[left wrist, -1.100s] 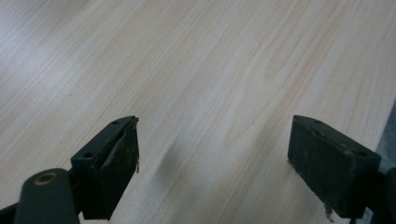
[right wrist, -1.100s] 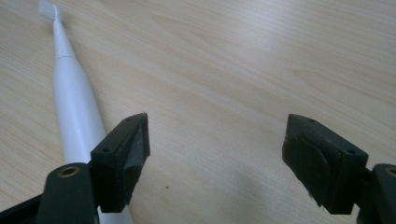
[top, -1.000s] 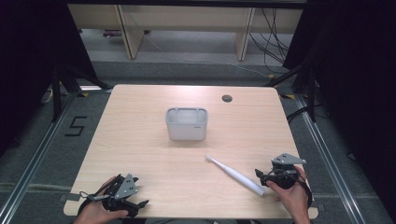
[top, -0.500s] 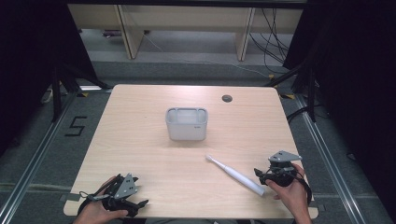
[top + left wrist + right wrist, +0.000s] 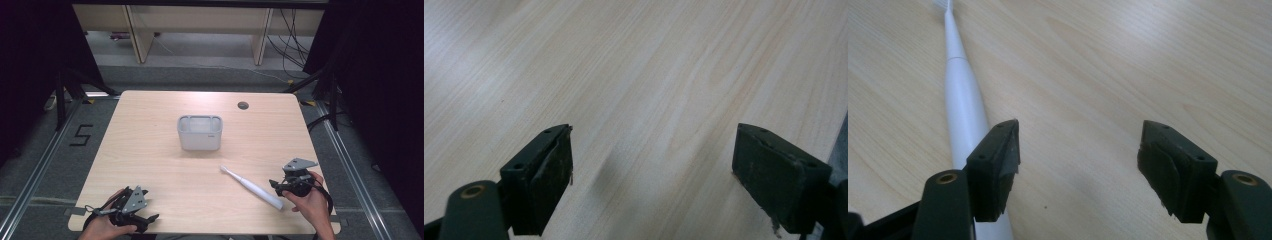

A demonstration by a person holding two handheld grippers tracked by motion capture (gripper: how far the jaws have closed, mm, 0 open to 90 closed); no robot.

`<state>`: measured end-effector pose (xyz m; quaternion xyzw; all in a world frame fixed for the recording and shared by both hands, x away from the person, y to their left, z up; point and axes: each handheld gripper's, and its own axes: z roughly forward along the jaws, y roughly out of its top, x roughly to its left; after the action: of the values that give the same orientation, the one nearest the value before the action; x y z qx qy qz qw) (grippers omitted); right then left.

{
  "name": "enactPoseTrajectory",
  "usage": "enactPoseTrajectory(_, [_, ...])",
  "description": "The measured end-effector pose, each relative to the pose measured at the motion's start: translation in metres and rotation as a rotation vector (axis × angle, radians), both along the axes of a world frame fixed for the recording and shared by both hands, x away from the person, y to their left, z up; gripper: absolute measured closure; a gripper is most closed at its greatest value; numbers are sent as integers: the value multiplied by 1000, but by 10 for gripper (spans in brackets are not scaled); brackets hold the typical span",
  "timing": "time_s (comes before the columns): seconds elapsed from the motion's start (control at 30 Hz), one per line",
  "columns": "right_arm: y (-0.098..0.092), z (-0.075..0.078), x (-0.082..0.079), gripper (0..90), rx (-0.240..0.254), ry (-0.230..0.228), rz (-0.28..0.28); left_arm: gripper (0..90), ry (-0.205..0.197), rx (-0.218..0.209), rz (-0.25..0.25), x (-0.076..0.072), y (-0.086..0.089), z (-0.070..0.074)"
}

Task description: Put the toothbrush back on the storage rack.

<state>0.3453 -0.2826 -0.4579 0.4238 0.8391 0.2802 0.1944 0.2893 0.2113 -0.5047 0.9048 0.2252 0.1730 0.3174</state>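
From above, one grey plastic two-compartment holder (image 5: 200, 132) and one white electric toothbrush (image 5: 251, 186) are seen on the pale wooden tabletop (image 5: 150, 165), two claws near its front edge. Left claw (image 5: 651, 182): spread wide, nothing gripped. Right claw (image 5: 1079, 165): spread wide, empty, the toothbrush just outside one jaw.

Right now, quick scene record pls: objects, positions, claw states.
table: light wood, round dark hole near far right
holder: grey compartmented container, upright, centre
toothbrush: white electric, flat, diagonal, head toward holder
left claw: open, nothing between the jaws, near left corner
right claw: open, beside the toothbrush handle, which lies outside one jaw
contact: none visible
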Motion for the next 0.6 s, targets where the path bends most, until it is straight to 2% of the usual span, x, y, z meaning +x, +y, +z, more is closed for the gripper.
enactPoseTrajectory(0.03, [0, 0, 1, 346, -7, -7, 15, 163, -1, 2, 0, 0, 0, 0])
enactPoseTrajectory(0.07, [2, 0, 0, 349, 2, 4, 3, 163, 0, 2, -1, 0, 0, 0])
enactPoseTrajectory(0.1, [2, 1, 2, 351, -11, -2, 22, 163, 0, 0, -2, 0, 0, 0])
enactPoseTrajectory(0.23, [6, 3, 2, 357, -10, 15, 23, 162, 0, -2, 0, 0, 0, 0])
enactPoseTrajectory(0.33, [8, 3, 3, 360, -20, 10, 37, 163, 0, -3, 0, 0, 0, 0])
enactPoseTrajectory(0.37, [10, 4, 3, 361, -19, 23, 37, 163, -2, 15, -6, 1, 1, 1])
enactPoseTrajectory(0.4, [10, 3, 4, 361, -26, 16, 45, 163, 6, -6, 9, 0, 0, 0])
enactPoseTrajectory(0.57, [18, 5, 4, 367, -23, 40, 54, 163, -1, 1, 3, 1, 1, 0])
enactPoseTrajectory(0.6, [18, 6, 6, 368, -37, 33, 81, 163, 6, -6, 9, 0, 0, 0])
